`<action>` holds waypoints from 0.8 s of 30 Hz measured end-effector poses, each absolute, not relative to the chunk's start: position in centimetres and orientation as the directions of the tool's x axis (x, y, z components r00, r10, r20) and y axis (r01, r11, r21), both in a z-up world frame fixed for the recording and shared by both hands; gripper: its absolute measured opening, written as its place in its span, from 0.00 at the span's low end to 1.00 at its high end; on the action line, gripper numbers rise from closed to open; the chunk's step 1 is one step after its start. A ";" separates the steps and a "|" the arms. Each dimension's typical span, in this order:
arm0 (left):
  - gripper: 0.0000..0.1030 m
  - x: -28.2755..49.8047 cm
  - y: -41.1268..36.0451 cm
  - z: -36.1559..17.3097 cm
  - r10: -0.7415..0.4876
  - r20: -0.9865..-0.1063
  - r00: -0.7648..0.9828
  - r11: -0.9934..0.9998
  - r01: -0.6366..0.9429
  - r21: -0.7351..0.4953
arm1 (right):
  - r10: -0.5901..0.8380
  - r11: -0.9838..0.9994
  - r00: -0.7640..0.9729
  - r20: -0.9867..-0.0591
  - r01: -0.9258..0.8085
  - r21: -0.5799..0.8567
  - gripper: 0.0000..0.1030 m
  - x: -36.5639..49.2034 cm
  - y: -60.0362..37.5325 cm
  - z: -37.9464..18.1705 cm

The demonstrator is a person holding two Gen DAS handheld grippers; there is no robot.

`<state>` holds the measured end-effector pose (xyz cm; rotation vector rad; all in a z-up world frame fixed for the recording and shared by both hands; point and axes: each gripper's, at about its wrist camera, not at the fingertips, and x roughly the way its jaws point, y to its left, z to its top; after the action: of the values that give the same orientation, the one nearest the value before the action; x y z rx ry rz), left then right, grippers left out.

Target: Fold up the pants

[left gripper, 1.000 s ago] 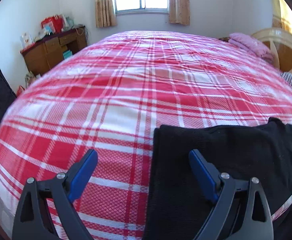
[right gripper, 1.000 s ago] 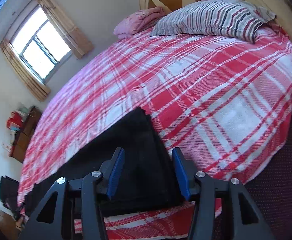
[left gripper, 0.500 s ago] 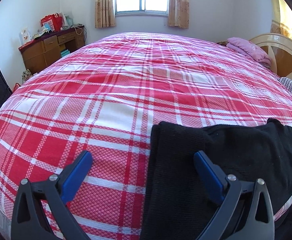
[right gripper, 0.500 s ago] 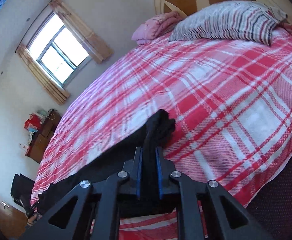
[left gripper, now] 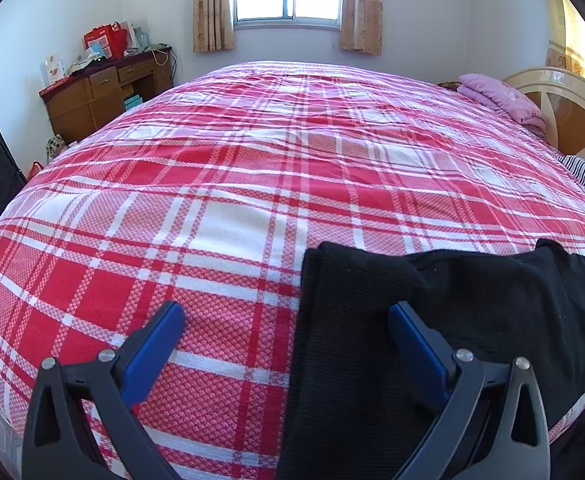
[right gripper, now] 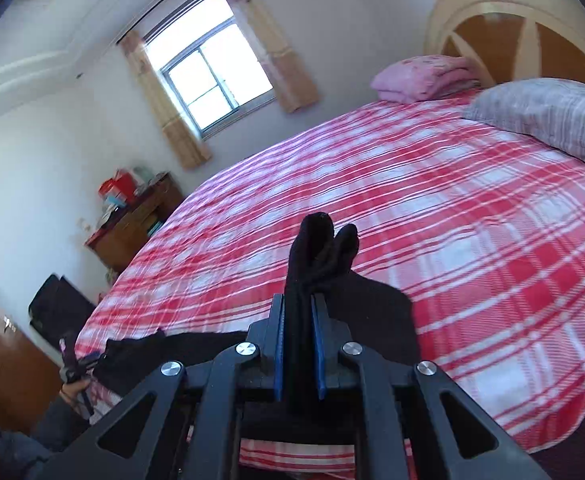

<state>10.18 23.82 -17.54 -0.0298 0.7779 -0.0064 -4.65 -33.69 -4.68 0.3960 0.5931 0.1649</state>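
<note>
Black knit pants (left gripper: 432, 320) lie along the near edge of the bed with the red-and-white plaid cover (left gripper: 252, 184), stretched left to right.

Right gripper (right gripper: 298, 344): blue pads closed tight on a bunched end of the pants, which stands up above the jaws in two lobes, raised off the cover. The rest of the fabric trails away to the left, flat on the bed.

Left gripper (left gripper: 288, 344): jaws spread wide, holding nothing. It hovers over the left end of the pants; one blue pad is over bare cover, the other over black cloth.

Progress, as judged: early. The pants look already doubled lengthwise, though I cannot be sure. One end is picked up; the end-to-end fold is not laid. Remaining: carry the held end across, set down, smooth.
</note>
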 end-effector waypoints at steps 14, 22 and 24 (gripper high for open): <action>1.00 10.1 23.7 -16.9 -0.013 -0.702 0.713 1.000 -0.009 -0.027 | 0.424 0.896 0.681 -0.597 -0.221 0.385 0.12 0.7 -22.0 -8.2; 1.00 8.9 22.0 -13.2 0.043 -0.613 0.789 0.998 -0.008 0.059 | 0.467 0.884 0.611 -0.639 -0.330 0.331 0.12 3.2 -15.2 -9.7; 1.00 8.4 20.9 -12.3 0.014 -0.595 0.803 0.998 0.021 0.053 | 0.473 0.880 0.581 -0.662 -0.345 0.326 0.12 3.9 -13.9 -10.8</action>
<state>8.41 20.92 -12.29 0.0577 0.6379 -0.0038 3.88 -13.91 -10.78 0.1685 0.8222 0.4811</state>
